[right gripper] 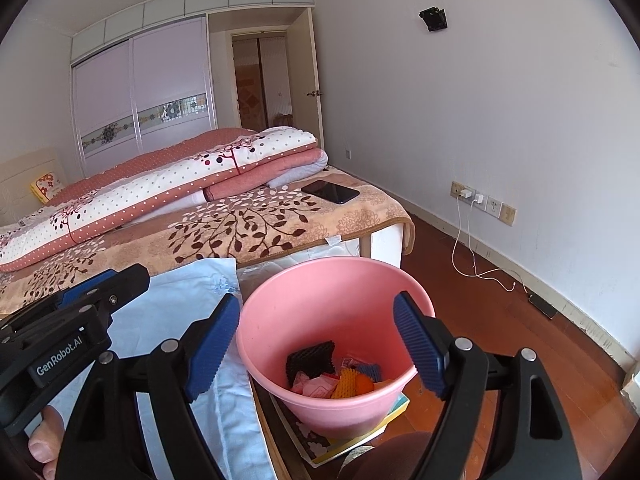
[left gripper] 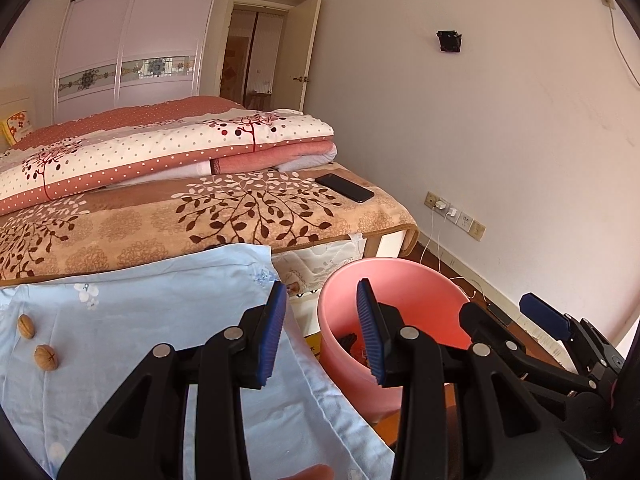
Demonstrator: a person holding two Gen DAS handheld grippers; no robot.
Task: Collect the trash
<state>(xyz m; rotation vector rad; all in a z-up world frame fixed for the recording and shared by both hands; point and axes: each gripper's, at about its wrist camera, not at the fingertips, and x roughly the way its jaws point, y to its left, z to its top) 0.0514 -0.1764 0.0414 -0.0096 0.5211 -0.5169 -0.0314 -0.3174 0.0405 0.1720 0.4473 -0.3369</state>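
From the left wrist, the left gripper (left gripper: 322, 328) hangs spread and empty between the blue cloth (left gripper: 140, 320), where two walnuts (left gripper: 36, 344) lie, and the pink bin (left gripper: 400, 304). From the right wrist, the right gripper (right gripper: 316, 344) is spread wide and empty over the bin, which holds foam pieces and wrappers (right gripper: 332, 376) and stands beside the bed (right gripper: 240, 224).

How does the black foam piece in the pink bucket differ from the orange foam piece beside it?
The black foam piece is dark and stands up against the far side of the pink bucket; the orange foam piece is bright and lies lower, nearer the front wall. The black one looks larger than the orange one. Both have a ribbed mesh surface and sit among other scraps.
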